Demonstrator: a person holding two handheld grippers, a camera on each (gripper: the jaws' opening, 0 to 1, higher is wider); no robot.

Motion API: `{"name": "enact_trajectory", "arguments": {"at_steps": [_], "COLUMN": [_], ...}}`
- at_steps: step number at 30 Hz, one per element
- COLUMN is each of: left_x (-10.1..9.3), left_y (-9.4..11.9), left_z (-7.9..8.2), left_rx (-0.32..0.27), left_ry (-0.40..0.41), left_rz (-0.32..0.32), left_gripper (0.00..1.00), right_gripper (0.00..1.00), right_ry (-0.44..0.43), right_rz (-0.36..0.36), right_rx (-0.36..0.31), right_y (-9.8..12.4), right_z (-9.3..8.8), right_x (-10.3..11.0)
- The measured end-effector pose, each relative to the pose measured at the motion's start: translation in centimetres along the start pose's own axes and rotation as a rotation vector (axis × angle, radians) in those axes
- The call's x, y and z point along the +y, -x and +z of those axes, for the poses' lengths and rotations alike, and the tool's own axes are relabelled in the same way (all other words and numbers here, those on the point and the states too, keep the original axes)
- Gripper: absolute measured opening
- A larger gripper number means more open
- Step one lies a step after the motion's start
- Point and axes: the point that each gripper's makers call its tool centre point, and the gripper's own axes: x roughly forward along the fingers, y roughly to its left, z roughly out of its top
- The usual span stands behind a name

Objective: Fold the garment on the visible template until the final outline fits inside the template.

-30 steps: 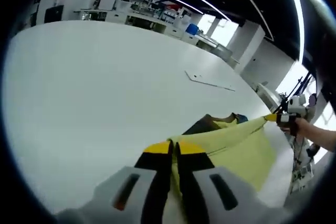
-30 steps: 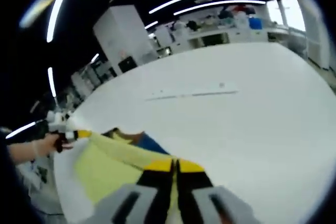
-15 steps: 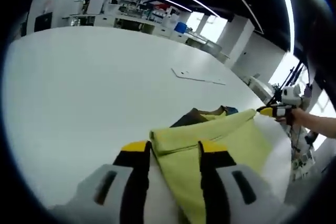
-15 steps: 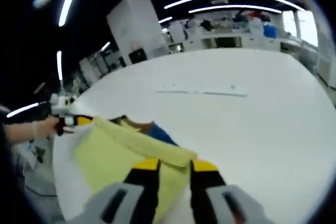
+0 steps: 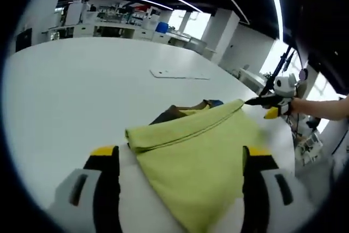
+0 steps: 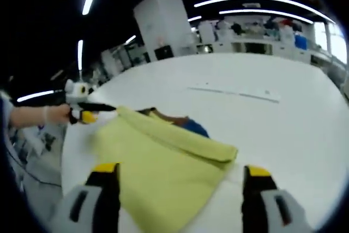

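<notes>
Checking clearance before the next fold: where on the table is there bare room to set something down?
The white table is bare between the yellow-green garment and the flat template, and left of the fold. It is crowded at the garment, between both open grippers.

The left tool (image 5: 180,159) has its two jaws spread wide apart, with nothing pinched between them. The right tool (image 6: 180,175) is spread wide the same way, and holds nothing. From the left tool's view, the right tool sits far off to the right, held in a hand (image 5: 288,106) with a bare forearm (image 5: 327,107) behind it.
</notes>
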Motion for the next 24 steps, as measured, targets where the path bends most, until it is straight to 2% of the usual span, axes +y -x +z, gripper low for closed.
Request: {"name": "enact_trajectory", "arguments": {"at_steps": [3,7,14,19,24], "left_x": [-0.4,-1.1,-2.4,-2.5,-2.4], "left_y": [0.2,0.5,0.2,-0.3,-0.6], "left_z": [0.0,-0.3,-1.5,-2.7,-3.0], "left_rx": [-0.002,0.010,0.051,0.096,0.103], "left_ry": [-0.029,-0.052,-0.088,-0.083,-0.076], "left_rz": [-0.030,-0.059,-0.103,-0.108,-0.103], "left_gripper": [0.99,0.99,0.96,0.94,0.93], "right_gripper": [0.98,0.98,0.96,0.95,0.94], "right_ry": [0.012,0.017,0.027,0.027,0.018], "right_rz": [0.016,0.028,0.052,0.061,0.075], "right_rx": [-0.014,-0.020,0.001,0.022,0.023], "right_y": [0.1,0.1,0.1,-0.6,-1.2], "right_z": [0.4,0.6,-0.3,-0.9,-1.2], "right_x": [0.2,0.3,1.4,2.0,2.3]}}
